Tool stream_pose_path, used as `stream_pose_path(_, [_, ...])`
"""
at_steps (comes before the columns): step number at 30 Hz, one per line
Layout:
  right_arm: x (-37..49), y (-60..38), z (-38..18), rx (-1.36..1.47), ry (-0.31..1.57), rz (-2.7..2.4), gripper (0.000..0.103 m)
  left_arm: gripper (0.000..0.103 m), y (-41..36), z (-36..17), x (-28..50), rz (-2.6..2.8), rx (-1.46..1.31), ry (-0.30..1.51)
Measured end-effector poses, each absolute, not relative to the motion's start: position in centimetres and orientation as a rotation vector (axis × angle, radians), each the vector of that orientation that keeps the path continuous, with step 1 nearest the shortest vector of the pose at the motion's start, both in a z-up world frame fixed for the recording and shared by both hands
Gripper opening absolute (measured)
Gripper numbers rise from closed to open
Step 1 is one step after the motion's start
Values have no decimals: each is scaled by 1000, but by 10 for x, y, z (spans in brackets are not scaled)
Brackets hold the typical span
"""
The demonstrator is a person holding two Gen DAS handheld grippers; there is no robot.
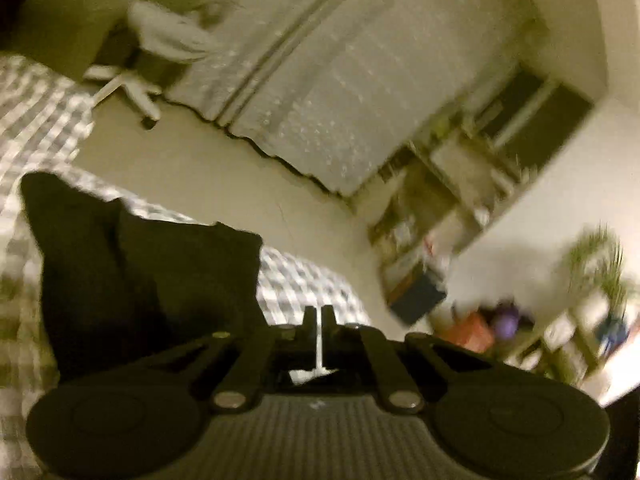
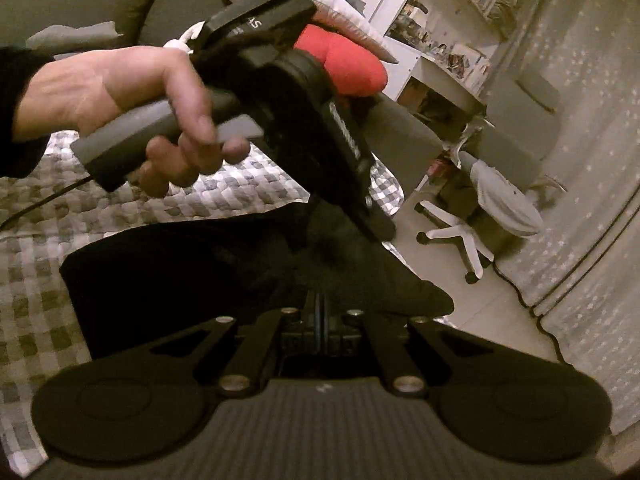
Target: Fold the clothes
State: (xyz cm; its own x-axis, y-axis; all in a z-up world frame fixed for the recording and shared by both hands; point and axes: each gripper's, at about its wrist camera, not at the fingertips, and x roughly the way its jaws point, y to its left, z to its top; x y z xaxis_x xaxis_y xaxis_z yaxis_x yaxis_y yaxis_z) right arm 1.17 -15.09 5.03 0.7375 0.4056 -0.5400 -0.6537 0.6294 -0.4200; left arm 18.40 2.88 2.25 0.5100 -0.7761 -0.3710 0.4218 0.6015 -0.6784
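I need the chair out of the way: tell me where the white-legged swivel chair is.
In the right wrist view the swivel chair stands right of centre on the bare floor, between the checked bed and the curtain.

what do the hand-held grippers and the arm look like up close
Each hand-held gripper is black: two round discs, a ribbed grey plate, silver-riveted linkage bars. The left one has a grey handle, white lettering and a thin black cable. The sleeve is black.

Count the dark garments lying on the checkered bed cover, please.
1: a black garment spread on the checkered bed cover, directly ahead of both sets of fingers. Another piece could be hidden beneath it.
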Motion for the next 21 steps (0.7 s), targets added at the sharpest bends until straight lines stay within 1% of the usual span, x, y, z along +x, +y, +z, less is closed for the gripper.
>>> stream_pose_path(5, [11, -157, 58, -568, 417, 676, 1, 3, 32, 21, 182, -782, -522, 717])
stream_pose_path(8, [19, -171, 55, -482, 486, 679, 2, 4, 35, 21, 180, -728, -471, 718])
stream_pose_path(9, [27, -180, 53, -428, 515, 645, 5, 4, 38, 19, 181, -707, -468, 723])
stream_pose_path(11, [40, -199, 49, -300, 552, 614, 14, 5, 53, 13, 179, -657, -492, 739])
stream_pose_path(12, [46, -207, 47, -237, 574, 602, 14, 6, 61, 11, 177, -627, -502, 743])
stream_pose_path(13, [51, -215, 46, -174, 595, 590, 15, 10, 70, 9, 174, -596, -513, 748])
stream_pose_path(14, [57, -223, 44, -111, 616, 577, 19, 15, 79, 7, 171, -565, -523, 752])
stream_pose_path(15, [62, -228, 44, -56, 634, 554, 28, 19, 90, 5, 169, -538, -538, 752])
stream_pose_path(16, [68, -234, 45, -1, 652, 535, 38, 27, 101, 3, 168, -511, -553, 750])
stream_pose_path(17, [74, -240, 45, 67, 675, 510, 62, 34, 110, 2, 167, -494, -566, 747])
stream_pose_path(18, [79, -247, 45, 138, 692, 482, 69, 36, 118, 1, 166, -478, -578, 744])
stream_pose_path(20, [85, -256, 43, 254, 734, 467, 70, 42, 125, -2, 163, -472, -558, 750])
stream_pose_path(21, [88, -261, 42, 313, 754, 459, 70, 43, 123, -3, 161, -475, -545, 753])
